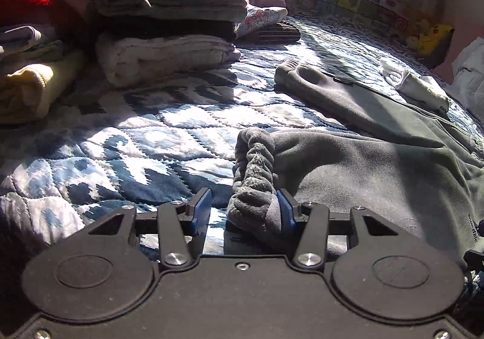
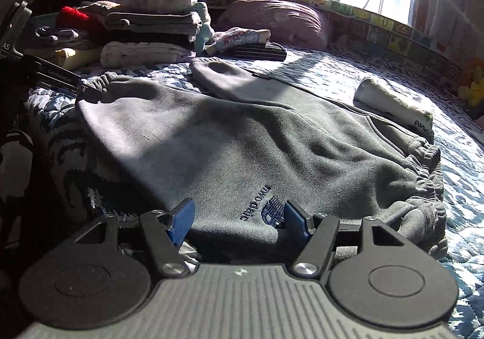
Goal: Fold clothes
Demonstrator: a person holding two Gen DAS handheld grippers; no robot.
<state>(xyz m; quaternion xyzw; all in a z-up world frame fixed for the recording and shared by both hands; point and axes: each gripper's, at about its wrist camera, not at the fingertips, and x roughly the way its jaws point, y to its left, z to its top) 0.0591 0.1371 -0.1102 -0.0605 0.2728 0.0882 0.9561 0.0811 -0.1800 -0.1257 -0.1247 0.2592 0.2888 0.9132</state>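
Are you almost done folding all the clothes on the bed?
Partly. A stack of folded clothes already sits at the back of the bed. The grey sweatpants lie spread flat, not yet folded. The left gripper is open around a leg cuff; the right gripper is open at the waist side. A white rolled item waits beside them.

Grey sweatpants spread flat on bed, legs apart, cuffs elastic.

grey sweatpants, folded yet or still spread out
Spread out, not folded: the grey sweatpants lie flat across the quilt, legs apart, waistband at one end. The left gripper is open around one cuff.
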